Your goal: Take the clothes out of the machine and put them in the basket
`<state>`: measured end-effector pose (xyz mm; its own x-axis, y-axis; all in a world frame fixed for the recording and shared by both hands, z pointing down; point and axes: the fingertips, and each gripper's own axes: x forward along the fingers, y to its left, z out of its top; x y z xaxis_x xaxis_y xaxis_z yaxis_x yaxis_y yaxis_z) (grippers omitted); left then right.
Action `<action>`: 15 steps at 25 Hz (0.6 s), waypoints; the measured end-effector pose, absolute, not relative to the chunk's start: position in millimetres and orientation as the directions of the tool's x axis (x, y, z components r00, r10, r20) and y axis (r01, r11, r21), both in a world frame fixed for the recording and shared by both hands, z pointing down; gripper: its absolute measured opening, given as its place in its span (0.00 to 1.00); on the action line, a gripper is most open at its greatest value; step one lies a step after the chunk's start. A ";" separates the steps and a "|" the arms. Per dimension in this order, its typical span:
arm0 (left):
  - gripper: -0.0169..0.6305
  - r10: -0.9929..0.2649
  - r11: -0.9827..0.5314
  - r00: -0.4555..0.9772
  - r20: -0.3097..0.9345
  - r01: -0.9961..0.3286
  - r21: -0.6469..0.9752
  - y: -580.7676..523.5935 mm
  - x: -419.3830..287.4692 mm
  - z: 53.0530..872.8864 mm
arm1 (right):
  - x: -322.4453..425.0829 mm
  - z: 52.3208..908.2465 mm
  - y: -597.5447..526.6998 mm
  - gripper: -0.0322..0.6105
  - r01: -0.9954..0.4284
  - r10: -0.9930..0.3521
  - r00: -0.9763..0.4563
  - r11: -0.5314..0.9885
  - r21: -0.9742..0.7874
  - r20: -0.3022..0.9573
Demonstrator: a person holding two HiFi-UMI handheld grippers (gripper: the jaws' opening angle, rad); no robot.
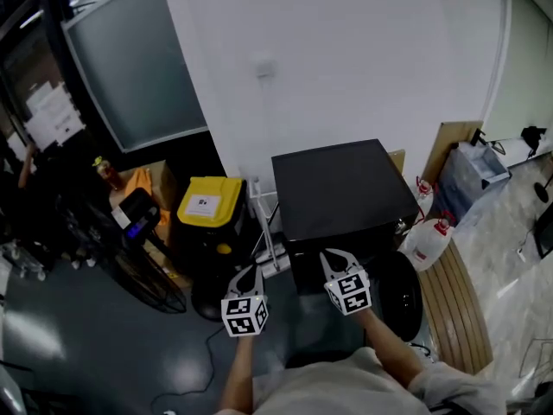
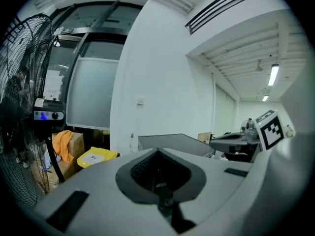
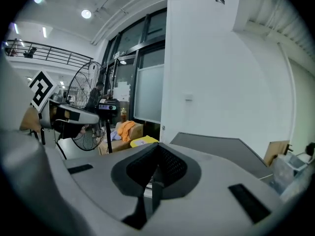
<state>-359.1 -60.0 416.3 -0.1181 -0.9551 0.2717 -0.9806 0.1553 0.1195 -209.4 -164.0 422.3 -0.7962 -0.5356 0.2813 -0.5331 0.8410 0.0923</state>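
Both tongs are sitting pressed together with nothing between them: your left tongs (image 1: 249, 273) and your right tongs (image 1: 333, 256) are hovering side by side just in front of the black machine (image 1: 341, 188), and each gripper view is showing its jaws meeting tip to tip over empty air. No clothes are showing in any view. Judging from the task, they are lying inside the drum, whose opening is hiding below the machine's top edge, beside the dark round door (image 1: 403, 296) that seems to be hanging open at the front right (I cannot tell that for sure from above). You are probably going to be dealing with soft, limp fabric, light if dry, heavier and clingy if damp, so it is likely to be sagging and trailing rather than lifting as one piece. Nothing in there should be fragile, but thin cloth may be slipping out of a shallow pinch, so you should be spreading the jaws wide and biting into a thick fold or bunched mass, not a loose edge or sleeve. No basket is showing clearly either; the yellow-lidded bin (image 1: 208, 202) left of the machine is sitting with its lid on.
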 end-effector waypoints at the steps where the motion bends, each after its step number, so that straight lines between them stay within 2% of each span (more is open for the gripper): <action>1: 0.05 -0.955 0.158 -0.121 0.272 -0.980 0.120 -60.3 -361.6 416.7 | -211.2 422.2 -163.5 0.08 -0.531 -0.533 -0.797 0.842 0.091 0.285; 15: 0.05 -0.962 0.096 -0.061 0.266 -0.988 0.121 -82.3 -350.3 411.3 | -195.8 417.4 -169.8 0.08 -0.563 -0.567 -0.771 0.820 0.105 0.290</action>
<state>-350.3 -82.3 411.3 -0.0610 -0.9619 0.2664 -0.9881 0.0960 0.1205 -195.8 -169.8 417.4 -0.7714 -0.5666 0.2896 -0.5627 0.8199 0.1053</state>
